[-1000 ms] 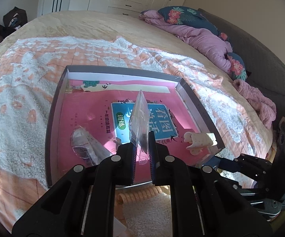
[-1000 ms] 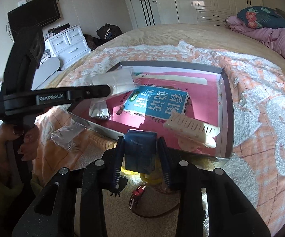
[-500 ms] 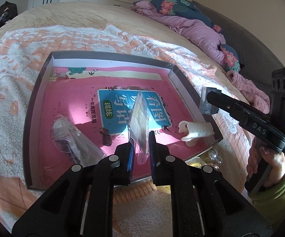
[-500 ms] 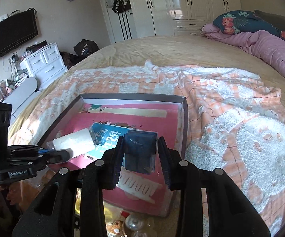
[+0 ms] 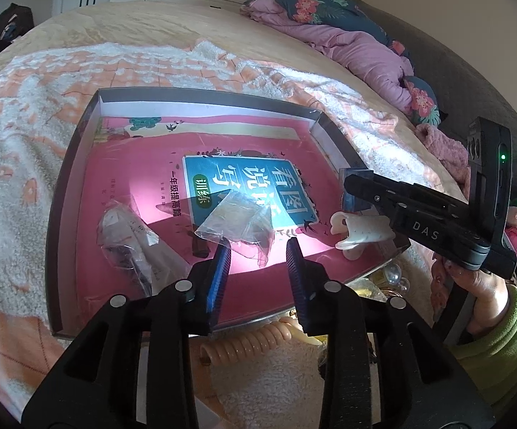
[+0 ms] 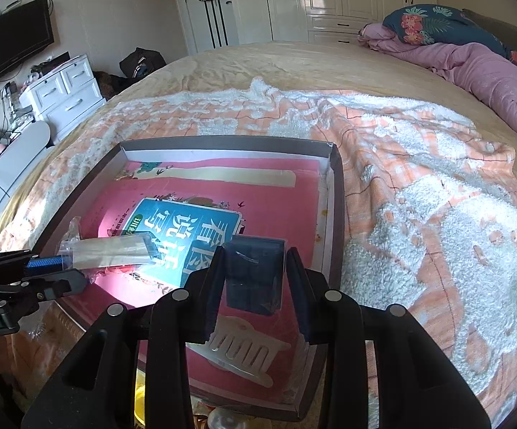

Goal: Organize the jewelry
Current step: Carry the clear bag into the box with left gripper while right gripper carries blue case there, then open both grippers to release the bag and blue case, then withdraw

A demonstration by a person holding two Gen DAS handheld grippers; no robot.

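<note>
The left hand-held gripper (image 5: pixel 258 261) had just been opening. Its jaws stood a moderate gap apart, and the clear plastic bag (image 5: pixel 235 220) lay slack just ahead of them on the pink book (image 5: pixel 133 178) lining the shallow grey box (image 5: pixel 201 94). In the right wrist view one edge of the bag still lay along the blue pad; whether it was touching could not be told. The right hand-held gripper (image 6: pixel 254 279) was clamped on a dark blue box (image 6: pixel 253 275) and hung over the near right corner of the grey box, above a cream comb (image 6: pixel 238 352).

Risk 1: Bag dragged out. If the bag clung to the left pad, withdrawing the left hand-held gripper would likely pull the light film back over the box's near wall onto the bed (image 6: pixel 437 196).

Risk 2: Stacked placement. If the dark blue box were released where it hung, it would probably land on the comb, tilt, and slide against the wall.

Risk 3: Collision. Both tools worked over the same end of the grey box; a sideways move by either could sweep the loose bag or the second crumpled bag (image 5: pixel 126 243).

Risk 4: Unstable support. The grey box rested on a soft fleece blanket (image 5: pixel 25 164); downward pressure at one corner could tip it and shift the contents.
</note>
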